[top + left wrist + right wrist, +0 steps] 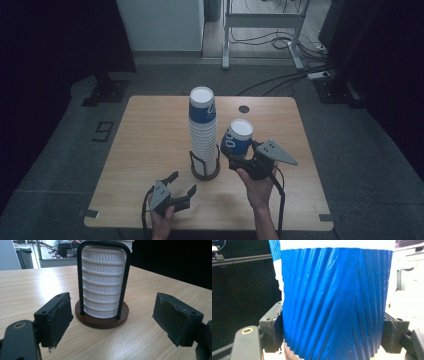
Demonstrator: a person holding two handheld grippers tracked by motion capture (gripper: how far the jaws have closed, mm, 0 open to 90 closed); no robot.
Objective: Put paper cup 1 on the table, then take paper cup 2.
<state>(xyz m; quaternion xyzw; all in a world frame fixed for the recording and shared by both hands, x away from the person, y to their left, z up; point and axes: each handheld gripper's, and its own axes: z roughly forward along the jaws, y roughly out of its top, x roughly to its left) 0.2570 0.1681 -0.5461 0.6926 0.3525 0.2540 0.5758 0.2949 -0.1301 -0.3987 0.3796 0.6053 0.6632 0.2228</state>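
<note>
Right now the right gripper [239, 159] is clamping a single blue cup [237, 138], jaws closed in on its ribbed wall from both sides; in the right gripper view the blue cup [335, 302] is sitting squarely between the two black pads [277, 330], pressed on left and right, its white rim band running along the top of the picture. From the high view the cup is hanging tilted above the wooden table [150, 135], open white mouth facing up and toward the far edge, just to the right of the cup stack [203, 132] and apart from it. That stack is standing upright in a black wire holder [205, 167] on a dark round base near the table's middle, a blue cup on top and white ribbed rims showing below it. The left gripper [181, 186] is hovering low near the front edge, jaws spread wide and gripping nothing; in the left gripper view its pads [58, 320] are standing well apart with the cup stack [103, 285] and wire holder [102, 318] straight ahead between them, farther off, not touching. A grey three-cornered plate [276, 152] is riding on the right gripper
</note>
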